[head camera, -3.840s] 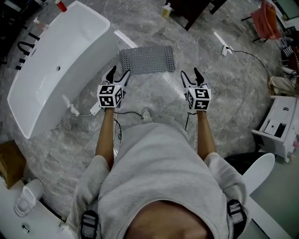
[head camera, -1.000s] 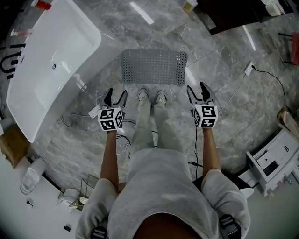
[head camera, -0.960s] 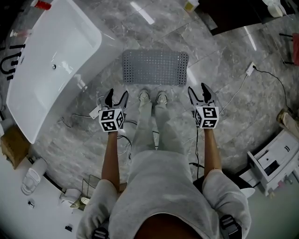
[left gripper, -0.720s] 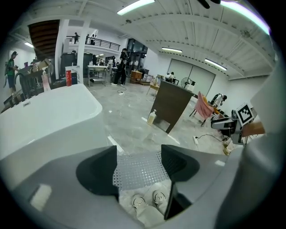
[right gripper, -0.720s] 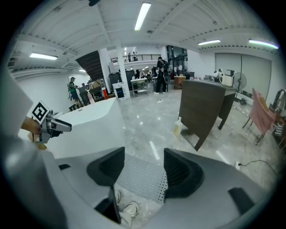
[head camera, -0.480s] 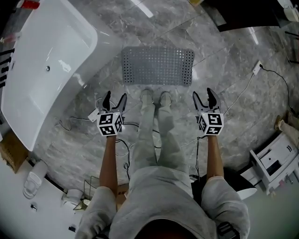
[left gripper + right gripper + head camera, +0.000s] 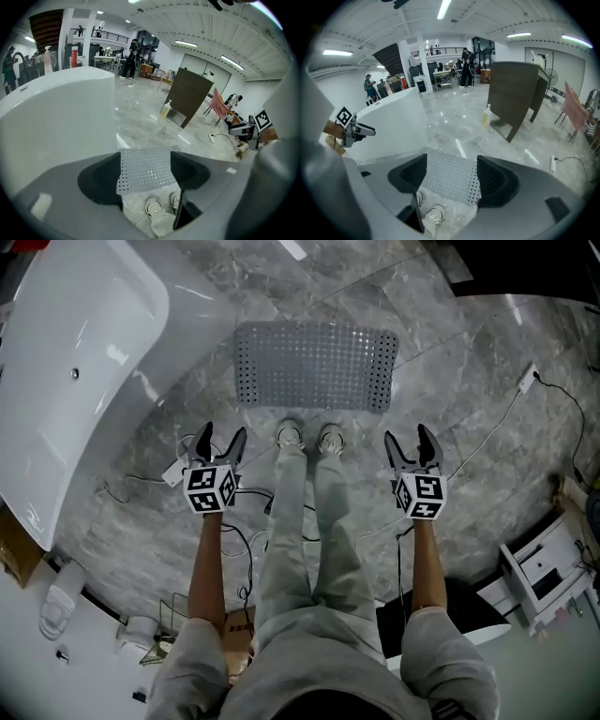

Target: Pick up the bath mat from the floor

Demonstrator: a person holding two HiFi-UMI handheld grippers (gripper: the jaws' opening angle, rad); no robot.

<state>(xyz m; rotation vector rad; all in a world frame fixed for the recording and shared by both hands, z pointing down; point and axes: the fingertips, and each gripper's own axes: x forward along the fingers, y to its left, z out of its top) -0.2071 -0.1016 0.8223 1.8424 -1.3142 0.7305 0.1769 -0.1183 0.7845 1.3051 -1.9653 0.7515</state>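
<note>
The grey perforated bath mat [image 7: 315,366] lies flat on the marble floor just beyond the person's shoes [image 7: 305,437]. It also shows between the jaws in the left gripper view [image 7: 144,169] and the right gripper view [image 7: 451,176]. My left gripper [image 7: 217,437] hangs left of the shoes, short of the mat's near left corner, open and empty, its jaws having just widened a little. My right gripper [image 7: 412,442] hangs right of the shoes, short of the near right corner, open with nothing between the fingers, its jaws having just opened further.
A white bathtub [image 7: 70,362] stands left of the mat. Cables [image 7: 246,521] trail on the floor by the legs. A power strip with its cord [image 7: 531,381] lies at the right. A dark cabinet [image 7: 515,96] stands beyond the mat, and white furniture [image 7: 544,568] at the lower right.
Both grippers have sunk toward the floor with the crouching person. The mat looks larger and closer. The right jaws stand wider than before.
</note>
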